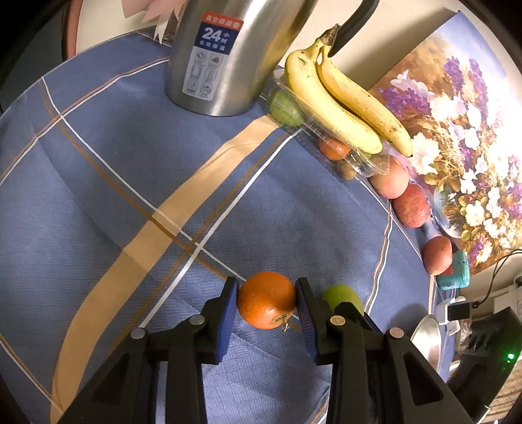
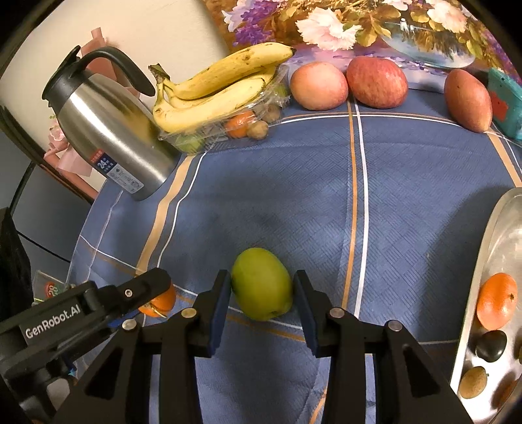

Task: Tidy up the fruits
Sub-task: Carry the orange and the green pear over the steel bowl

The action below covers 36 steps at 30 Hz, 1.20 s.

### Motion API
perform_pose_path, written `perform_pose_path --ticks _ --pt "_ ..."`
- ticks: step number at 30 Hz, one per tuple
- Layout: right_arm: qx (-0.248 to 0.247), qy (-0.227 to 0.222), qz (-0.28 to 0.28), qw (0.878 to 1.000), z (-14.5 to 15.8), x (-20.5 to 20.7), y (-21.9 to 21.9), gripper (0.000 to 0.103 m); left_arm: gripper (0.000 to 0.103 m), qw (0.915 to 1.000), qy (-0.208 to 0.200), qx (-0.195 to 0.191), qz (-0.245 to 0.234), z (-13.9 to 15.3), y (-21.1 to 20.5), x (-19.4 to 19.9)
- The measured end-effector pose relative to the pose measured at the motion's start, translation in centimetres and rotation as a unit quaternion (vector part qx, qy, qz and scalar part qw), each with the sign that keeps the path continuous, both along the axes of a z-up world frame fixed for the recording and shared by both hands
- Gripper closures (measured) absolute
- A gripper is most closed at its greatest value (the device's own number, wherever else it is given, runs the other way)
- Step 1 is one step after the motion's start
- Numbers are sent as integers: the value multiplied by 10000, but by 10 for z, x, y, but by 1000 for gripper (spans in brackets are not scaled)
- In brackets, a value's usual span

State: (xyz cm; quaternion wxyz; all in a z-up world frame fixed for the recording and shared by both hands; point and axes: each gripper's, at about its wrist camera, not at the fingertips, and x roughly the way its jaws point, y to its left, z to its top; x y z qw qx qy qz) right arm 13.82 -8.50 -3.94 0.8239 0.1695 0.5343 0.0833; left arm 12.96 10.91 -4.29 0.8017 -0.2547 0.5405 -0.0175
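A blue checked cloth with tan and white stripes covers the worktop. Behind it stands a plain cream wall. A big painting of purple and white flowers leans against that wall. The light is warm and dim.

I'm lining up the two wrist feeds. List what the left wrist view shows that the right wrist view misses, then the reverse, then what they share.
Left wrist only: the left gripper shut on the orange, seen head-on, and a black device with a green light.

Right wrist only: the right gripper around the green fruit, right pad apart from it, and the metal tray's contents, including a tangerine.

Both: thermos, bananas, apples, blue tablecloth, flower painting.
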Motion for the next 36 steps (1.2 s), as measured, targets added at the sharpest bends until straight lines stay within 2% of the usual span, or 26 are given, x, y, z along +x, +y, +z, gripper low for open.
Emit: perform_pose_path --ticks 18,26,36 --pt "-17 9 -197 9998 23 -25 -18 62 65 9998 -170 47 -127 16 -10 -3" --pt "-55 58 -428 9991 30 -39 -34 62 65 9992 -285 130 -257 29 -20 -6" --pt "-216 -113 -762 9968 56 -64 -71 63 65 9979 -401 97 -503 43 -43 -17"
